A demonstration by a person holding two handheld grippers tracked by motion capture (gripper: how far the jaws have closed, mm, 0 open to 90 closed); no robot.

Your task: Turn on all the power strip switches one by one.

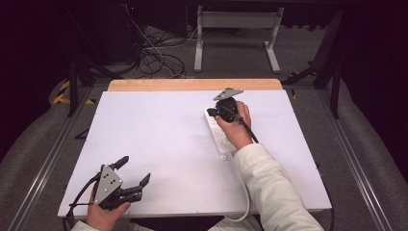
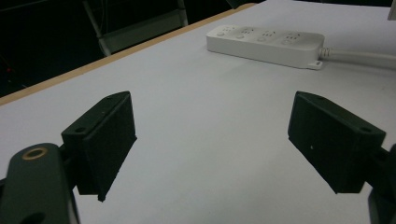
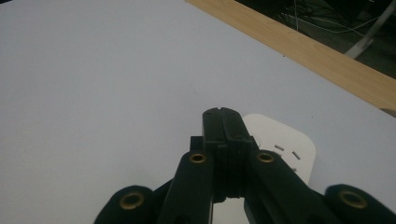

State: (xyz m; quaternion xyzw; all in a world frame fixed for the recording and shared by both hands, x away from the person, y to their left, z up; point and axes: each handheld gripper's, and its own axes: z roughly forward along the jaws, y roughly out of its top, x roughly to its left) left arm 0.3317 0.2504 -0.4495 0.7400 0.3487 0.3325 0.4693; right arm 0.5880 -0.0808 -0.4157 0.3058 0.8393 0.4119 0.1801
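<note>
Two black claws are at work on this table. Nearest the person, the left gripper [image 1: 132,172] sits by the front edge with its jaws spread wide and nothing between them. Its pads [image 2: 105,140] are flat, dark blocks with a dull, slightly rough look. Next comes the table [image 1: 159,139], covered by a smooth, pale sheet, with a strip of light wood at the far edge. Farther out, right of the middle, lies the power strip [image 1: 217,134], a long white bar of hard plastic with rounded corners, a row of sockets and little round buttons on top. A thick white cord [image 2: 359,56] leaves its near end and runs off the front of the table. The right gripper [image 3: 223,122] is just over the far end of the strip with its jaws pressed tight together, holding nothing. I think the strip is stiff and fairly light, but its shiny skin may slip. The best place to grab it looks like across its narrow sides, near the middle. The cord is bendy and may tug back if the strip is lifted. Beyond the table are a grey floor, tangled cables [image 1: 154,57] and a white metal frame [image 1: 238,33].
</note>
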